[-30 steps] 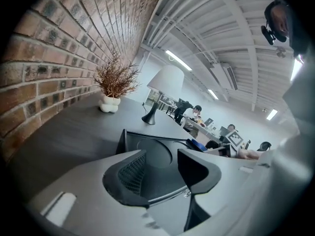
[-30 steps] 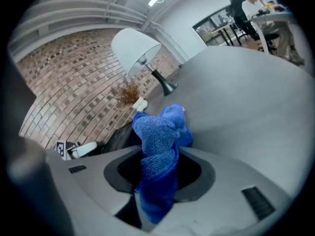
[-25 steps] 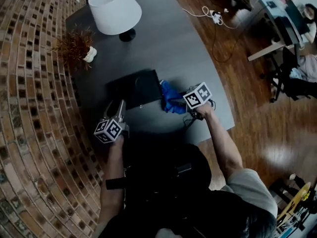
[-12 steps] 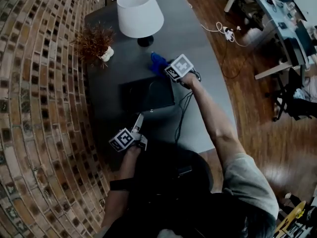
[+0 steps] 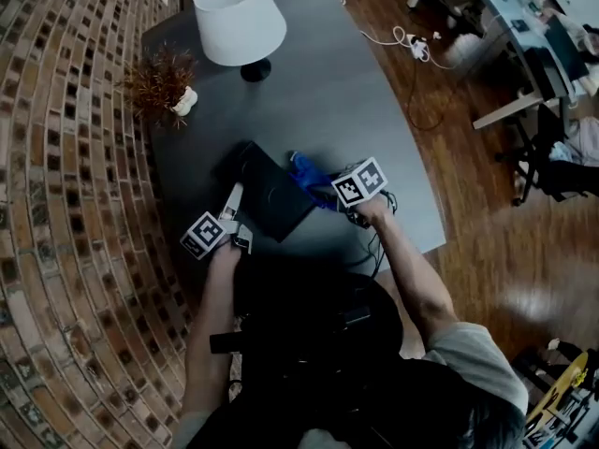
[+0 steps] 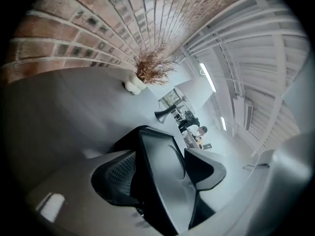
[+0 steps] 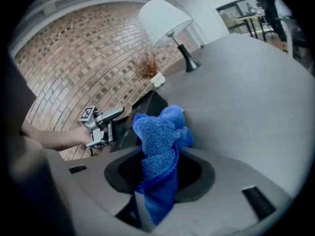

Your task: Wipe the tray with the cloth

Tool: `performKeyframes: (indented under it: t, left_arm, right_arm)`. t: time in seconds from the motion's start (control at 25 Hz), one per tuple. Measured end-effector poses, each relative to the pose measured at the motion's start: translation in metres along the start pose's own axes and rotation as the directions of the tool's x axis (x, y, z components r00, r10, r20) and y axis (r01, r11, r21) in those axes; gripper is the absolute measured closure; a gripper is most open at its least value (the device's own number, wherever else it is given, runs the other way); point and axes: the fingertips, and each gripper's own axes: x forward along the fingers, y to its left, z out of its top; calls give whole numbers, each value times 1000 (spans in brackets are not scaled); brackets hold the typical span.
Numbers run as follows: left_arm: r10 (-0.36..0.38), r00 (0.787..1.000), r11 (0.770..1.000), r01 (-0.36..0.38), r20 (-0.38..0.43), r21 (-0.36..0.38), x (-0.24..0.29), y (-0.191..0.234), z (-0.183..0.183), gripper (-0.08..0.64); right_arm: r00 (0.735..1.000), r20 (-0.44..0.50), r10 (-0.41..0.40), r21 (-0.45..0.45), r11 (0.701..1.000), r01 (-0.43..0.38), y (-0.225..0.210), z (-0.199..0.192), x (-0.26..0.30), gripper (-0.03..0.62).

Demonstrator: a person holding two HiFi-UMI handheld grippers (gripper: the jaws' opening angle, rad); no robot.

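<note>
The head view lays out the whole scene: a dark counter (image 5: 346, 92) against a brick wall (image 5: 65, 157), with a white-shaded lamp (image 5: 239, 17) and a dried plant (image 5: 159, 78) in a small white vase (image 5: 184, 101) at its far end. The black tray (image 5: 271, 199) sits near the person, turned cornerwise. The left gripper (image 5: 233, 195) reaches the tray's near left edge. The right gripper (image 5: 332, 190) is at its right edge with the blue cloth (image 5: 307, 171). Only this view shows the wooden floor (image 5: 487, 223) and the white cable (image 5: 412, 40) trailing off the counter.

The left gripper view gives what the head view cannot. Its jaws stand wide, having just been opening, and the tray's rim stands between them, released rather than clamped. It looks tilted in this view.

The right gripper view settles the other hand. Its jaws are clenched on the cloth, which bunches up above them and hangs down below. Behind the cloth the tray's dark edge shows, but whether the two touch cannot be told. This view also catches the left gripper from the side, held in a bare hand (image 7: 54, 137) beside the tray.
</note>
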Motion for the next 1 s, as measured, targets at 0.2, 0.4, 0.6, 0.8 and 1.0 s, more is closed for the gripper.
performKeyframes:
  t: [0.2,0.4,0.6,0.8,1.0]
  left_arm:
    - [-38,990,982,63,-137,179,41,-27,1,249]
    - [-133,980,962,164,-150,218,-12,-63,-6,315]
    - [-323,901,924,367,-290,109,-70,-122,-79,362]
    - [-312,895,939,341,-319,38,-72,-111,-123,374]
    - [-254,938,961,272,-235,48,-63,-86,-106,397]
  right_arm:
    - [995,101,22,134,990,-36,23,-43,2,443]
    - [957,287,-54,185,983,0,-8,26,-22,443]
    - [918,383,-101,202,979,23,-40,122,-1,443]
    - [956,287,-61,183,983,8,-42,118,26,443]
    - [982,185,48,127,989,-72,-3,49,13,443]
